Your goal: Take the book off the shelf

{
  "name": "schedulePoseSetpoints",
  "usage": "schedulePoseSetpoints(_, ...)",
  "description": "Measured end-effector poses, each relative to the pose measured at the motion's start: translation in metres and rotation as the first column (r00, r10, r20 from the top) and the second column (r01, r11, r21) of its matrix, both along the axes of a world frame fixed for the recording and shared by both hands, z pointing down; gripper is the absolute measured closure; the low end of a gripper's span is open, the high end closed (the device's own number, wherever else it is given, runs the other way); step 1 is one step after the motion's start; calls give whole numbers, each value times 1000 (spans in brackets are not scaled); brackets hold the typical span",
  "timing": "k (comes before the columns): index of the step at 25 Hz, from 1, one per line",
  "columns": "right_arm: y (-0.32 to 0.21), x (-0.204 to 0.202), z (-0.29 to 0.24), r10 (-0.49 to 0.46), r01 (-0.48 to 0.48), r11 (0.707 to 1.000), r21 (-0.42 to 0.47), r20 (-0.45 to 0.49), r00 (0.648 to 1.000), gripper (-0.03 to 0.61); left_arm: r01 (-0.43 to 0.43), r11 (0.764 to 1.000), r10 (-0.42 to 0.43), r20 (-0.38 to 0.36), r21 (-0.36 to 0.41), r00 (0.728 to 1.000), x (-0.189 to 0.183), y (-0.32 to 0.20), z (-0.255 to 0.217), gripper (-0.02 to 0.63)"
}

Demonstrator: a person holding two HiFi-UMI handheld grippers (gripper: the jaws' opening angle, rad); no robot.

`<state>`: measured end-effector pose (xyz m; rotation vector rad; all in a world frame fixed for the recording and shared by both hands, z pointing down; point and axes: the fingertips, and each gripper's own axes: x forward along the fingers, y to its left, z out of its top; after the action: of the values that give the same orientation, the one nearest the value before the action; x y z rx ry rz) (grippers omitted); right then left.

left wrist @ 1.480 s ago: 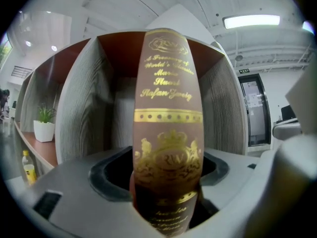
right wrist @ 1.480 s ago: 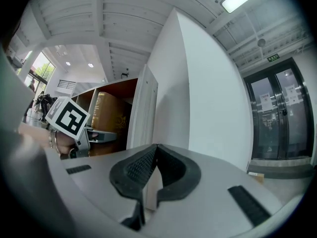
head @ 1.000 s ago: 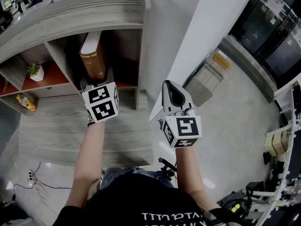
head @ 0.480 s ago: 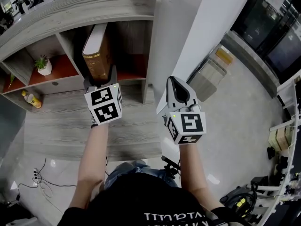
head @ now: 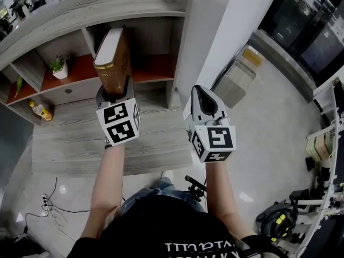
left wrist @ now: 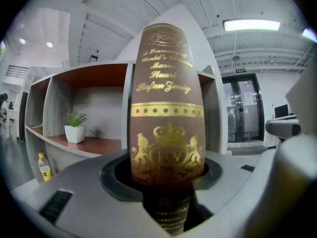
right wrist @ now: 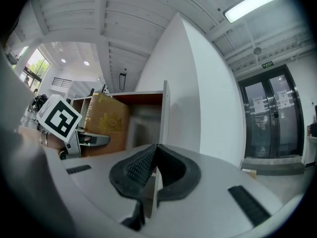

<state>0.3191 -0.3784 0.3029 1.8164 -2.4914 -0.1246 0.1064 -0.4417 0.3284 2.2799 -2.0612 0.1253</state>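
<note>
My left gripper jaws clamp hardback book low on spine: stiff, probably heavy, top-heavy; right gripper jaws together.

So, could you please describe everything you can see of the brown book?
The brown book is a thick hardback, leather-look, with gold lettering, a gold band and a crowned crest on its rounded spine, and white page edges on top. It stands upright with its spine facing the left gripper, which is clamped on the spine's lower end. It is at the front of a compartment of the shelf; whether its bottom rests on the board cannot be seen.
</note>
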Motion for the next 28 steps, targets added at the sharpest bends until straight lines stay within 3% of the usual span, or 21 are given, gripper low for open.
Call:
schedulePoseSetpoints(8,43,-22,-7,15,-15,1000,1,-5,1000,566,-12,999,13,-36,31,999,-28,44,-13,382)
schedulePoseSetpoints(28,140,-94,-11,1,-1,1000,28,-1,1000,566,-45,987,47,-10,156,999,-122,170,-34,382)
